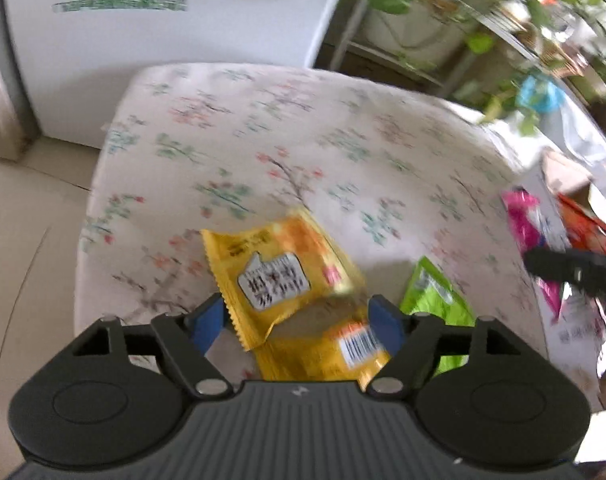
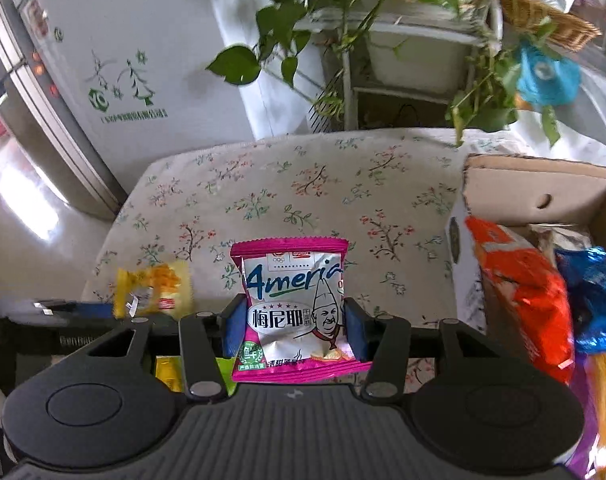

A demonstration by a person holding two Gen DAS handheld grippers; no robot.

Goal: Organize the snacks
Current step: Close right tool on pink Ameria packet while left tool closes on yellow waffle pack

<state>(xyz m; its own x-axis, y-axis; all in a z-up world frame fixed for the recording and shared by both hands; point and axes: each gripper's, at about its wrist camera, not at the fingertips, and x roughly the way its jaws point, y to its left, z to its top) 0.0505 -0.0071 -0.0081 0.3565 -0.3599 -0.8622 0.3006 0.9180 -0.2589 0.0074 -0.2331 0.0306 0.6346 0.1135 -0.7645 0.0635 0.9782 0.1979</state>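
pink-and-silver snack packet (image 2: 293,312) upright, printed face toward camera, clamped at both sides; yellow packet (image 1: 281,276) lying flat on floral table, second yellow packet (image 1: 331,354) just below it, green packet (image 1: 435,296) beside them; orange packet (image 2: 519,296) standing in cardboard box (image 2: 543,184) at table's right

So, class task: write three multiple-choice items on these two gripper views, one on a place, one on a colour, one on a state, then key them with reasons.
1. Where is the cardboard box?
A. At the table's right edge
B. On the floor
C. On the fridge

2. What colour are the edges of the packet in the right hand-held gripper?
A. Blue
B. Pink
C. Green

3. The yellow packet by the left hand-held gripper is:
A. Lying on the tablecloth
B. Inside the box
C. Hanging from the plant

Key: A, box stands right of the cloth; B, pink borders show; A, it rests flat there.
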